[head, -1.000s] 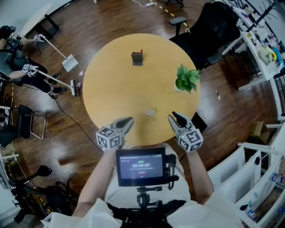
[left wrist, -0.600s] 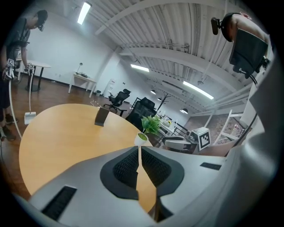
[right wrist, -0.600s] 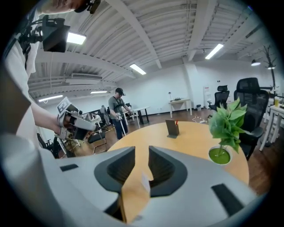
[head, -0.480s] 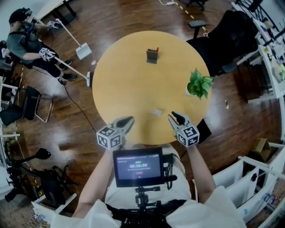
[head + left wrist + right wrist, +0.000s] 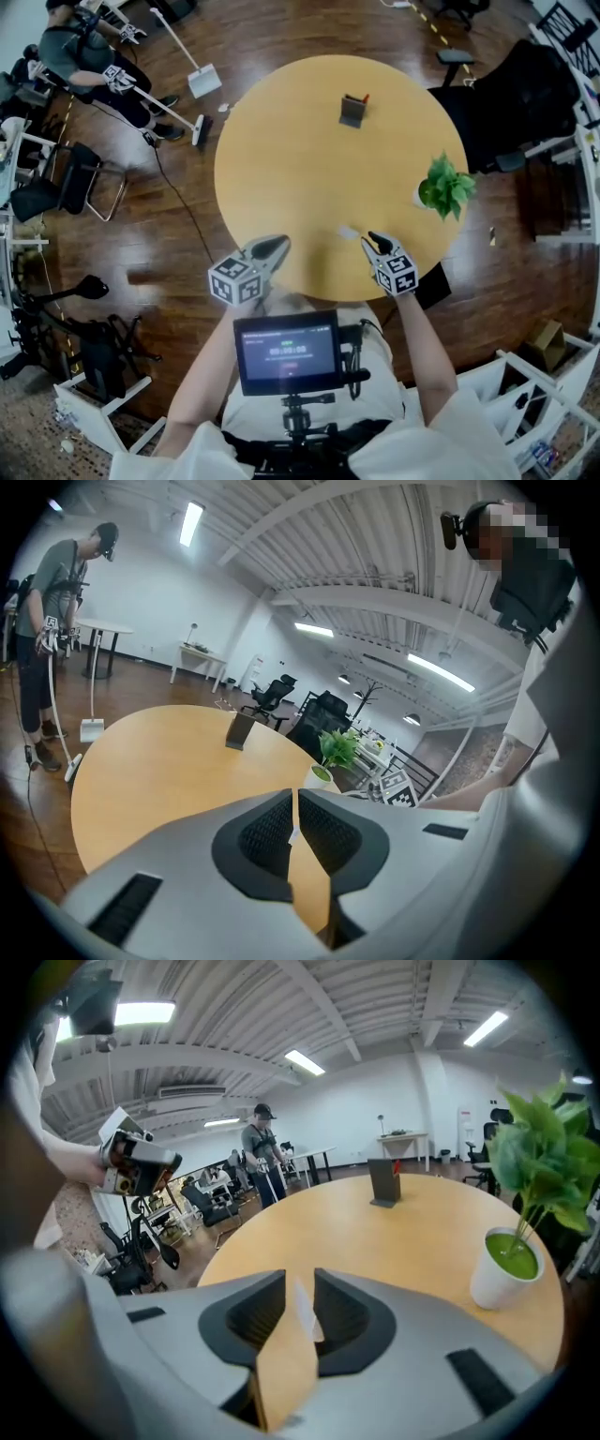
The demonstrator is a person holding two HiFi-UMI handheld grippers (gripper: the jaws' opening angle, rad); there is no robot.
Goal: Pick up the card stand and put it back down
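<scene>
Biggest change: your head has swung, so the whole tabletop (image 5: 300, 169) now sits further right in the head view than a sec ago. Next, your right gripper (image 5: 376, 242) has dropped toward the near rim, approx 5 o'clock. Its fingers (image 5: 251, 1314) stand part-open w/ only tabletop showing btwn them, grasping nothing. Your left gripper (image 5: 267, 251) has barely shifted, at 7 o'clock, fingers (image 5: 267, 832) clenched almost together on nothing.

For the task that reads as approach only. The card stand (image 5: 352, 110) is untouched, upright at 12 o'clock on the far side, well apart from both grippers, so you've a long reach left.

Round the tabletop:
- dark wood floor (image 5: 141, 244)
- black office chair (image 5: 525, 94) at 2 o'clock
- a person (image 5: 75, 47) w/ a broom (image 5: 159, 105) at 10 o'clock

On the tabletop:
- potted plant (image 5: 446, 187) at 3 o'clock, near the rim
- small white scrap (image 5: 348, 232) at 6 o'clock, just beside the right gripper's tip
</scene>
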